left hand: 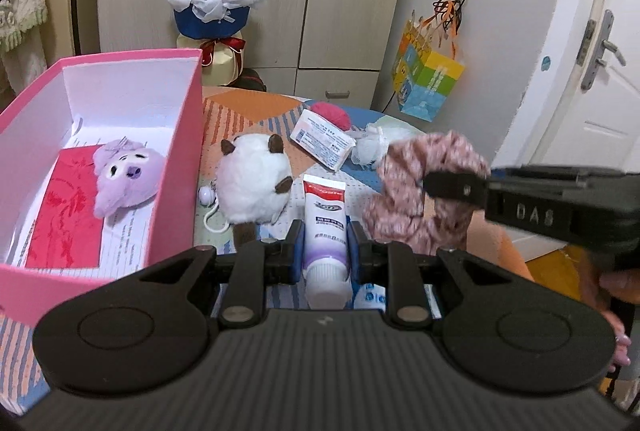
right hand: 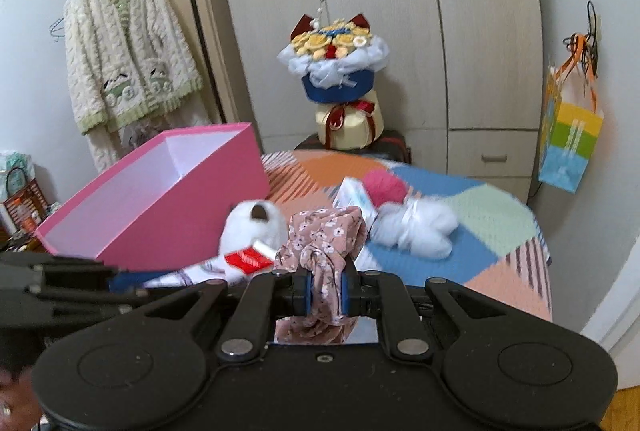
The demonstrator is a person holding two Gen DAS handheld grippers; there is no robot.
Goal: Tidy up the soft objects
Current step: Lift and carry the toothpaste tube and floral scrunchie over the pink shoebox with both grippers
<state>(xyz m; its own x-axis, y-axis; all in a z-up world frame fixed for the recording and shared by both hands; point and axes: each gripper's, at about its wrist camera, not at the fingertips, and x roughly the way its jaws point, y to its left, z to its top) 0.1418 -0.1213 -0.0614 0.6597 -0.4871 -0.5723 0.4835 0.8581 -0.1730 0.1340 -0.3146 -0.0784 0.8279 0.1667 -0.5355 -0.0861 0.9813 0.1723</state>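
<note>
Scrunchie (right hand: 320, 251) clamped in right tool (right hand: 325, 293), toothpaste tube (left hand: 325, 231) in left tool (left hand: 325, 251); next, carry scrunchie to pink box (left hand: 176, 135), frame left.

I see a flower bouquet (right hand: 333, 69) in blue wrap standing on a cream round box (right hand: 349, 124) against the pale wardrobe (right hand: 400, 11). A colourful gift bag (right hand: 568, 147) hangs on the wall right of it (orange ribbon handles). Far left, a fluffy cream cardigan (right hand: 128, 59) with green trim hangs on a hanger. White door (left hand: 600, 79) with a metal handle at right edge of my left view.
</note>
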